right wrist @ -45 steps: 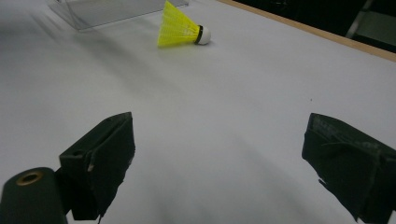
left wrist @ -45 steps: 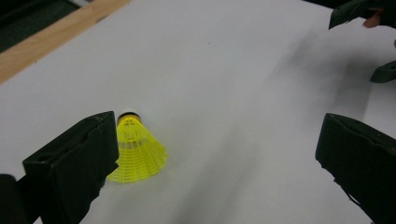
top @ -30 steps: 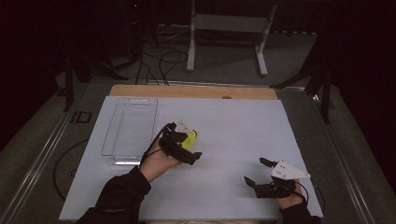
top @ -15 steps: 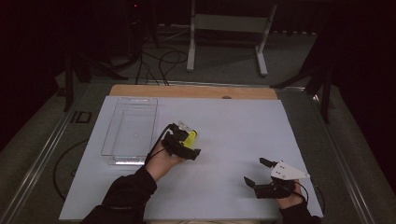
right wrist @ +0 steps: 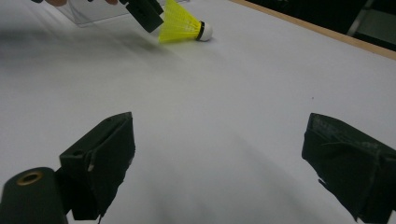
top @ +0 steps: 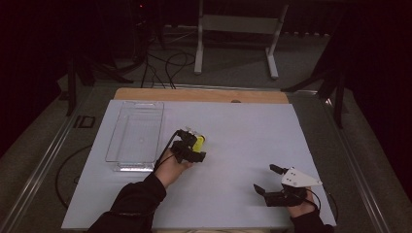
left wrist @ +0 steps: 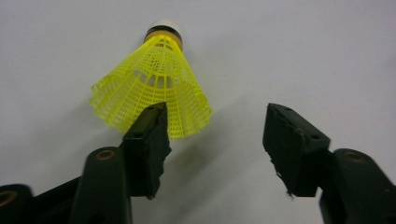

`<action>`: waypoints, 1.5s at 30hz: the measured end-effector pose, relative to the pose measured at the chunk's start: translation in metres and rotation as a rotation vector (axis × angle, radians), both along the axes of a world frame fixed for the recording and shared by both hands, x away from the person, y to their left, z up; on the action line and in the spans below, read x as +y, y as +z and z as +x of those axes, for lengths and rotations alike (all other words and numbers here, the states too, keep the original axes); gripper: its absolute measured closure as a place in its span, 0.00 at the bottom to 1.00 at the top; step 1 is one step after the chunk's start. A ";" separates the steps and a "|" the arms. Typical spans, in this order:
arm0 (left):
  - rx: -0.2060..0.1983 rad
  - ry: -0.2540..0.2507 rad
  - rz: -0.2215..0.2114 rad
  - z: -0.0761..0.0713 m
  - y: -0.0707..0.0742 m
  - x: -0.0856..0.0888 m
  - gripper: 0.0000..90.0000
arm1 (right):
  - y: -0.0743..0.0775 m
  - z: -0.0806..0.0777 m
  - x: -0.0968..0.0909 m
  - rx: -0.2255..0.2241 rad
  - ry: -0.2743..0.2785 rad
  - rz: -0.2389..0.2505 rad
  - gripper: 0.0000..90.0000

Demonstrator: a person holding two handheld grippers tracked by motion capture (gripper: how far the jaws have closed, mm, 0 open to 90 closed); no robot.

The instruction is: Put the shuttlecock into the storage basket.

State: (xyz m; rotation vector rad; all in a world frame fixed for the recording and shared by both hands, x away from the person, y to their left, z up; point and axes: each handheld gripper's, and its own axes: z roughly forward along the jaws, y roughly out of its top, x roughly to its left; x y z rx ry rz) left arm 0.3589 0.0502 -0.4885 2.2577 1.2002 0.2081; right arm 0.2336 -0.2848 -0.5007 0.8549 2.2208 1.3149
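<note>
A yellow plastic shuttlecock with a white cork tip lies on its side on the white table sheet, left of the middle. My left gripper hangs low just behind its skirt. Its jaws have just been closing and stand half apart. One pad overlaps the skirt's edge, the other stands clear, and nothing is pressed between them. My right gripper rests open near the front right of the sheet with nothing between its jaws. From there the shuttlecock shows far off.
A clear plastic tray stands just left of the left gripper, with nothing in it. The white sheet covers the table, with a wooden strip along its far edge. Stand legs and cables lie on the floor beyond.
My left gripper has sunk a little onto the shuttlecock's skirt and its jaws have narrowed. The right gripper has kept still.
</note>
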 end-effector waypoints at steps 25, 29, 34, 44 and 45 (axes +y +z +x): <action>0.013 0.046 -0.018 0.029 -0.017 -0.008 0.86 | 0.000 0.000 0.000 0.009 0.004 -0.001 0.11; 0.014 0.040 -0.011 0.029 -0.017 -0.009 0.93 | 0.000 0.000 0.000 0.010 0.006 -0.001 0.11; 0.003 0.020 0.000 0.028 -0.016 -0.009 0.98 | 0.000 0.000 0.000 0.009 0.006 -0.002 0.11; -0.048 -0.002 0.000 0.025 -0.006 -0.010 0.99 | 0.000 0.000 0.000 0.009 0.005 -0.003 0.11; -0.052 -0.004 0.002 0.024 -0.004 -0.010 0.99 | 0.000 0.000 0.000 0.009 0.005 -0.003 0.11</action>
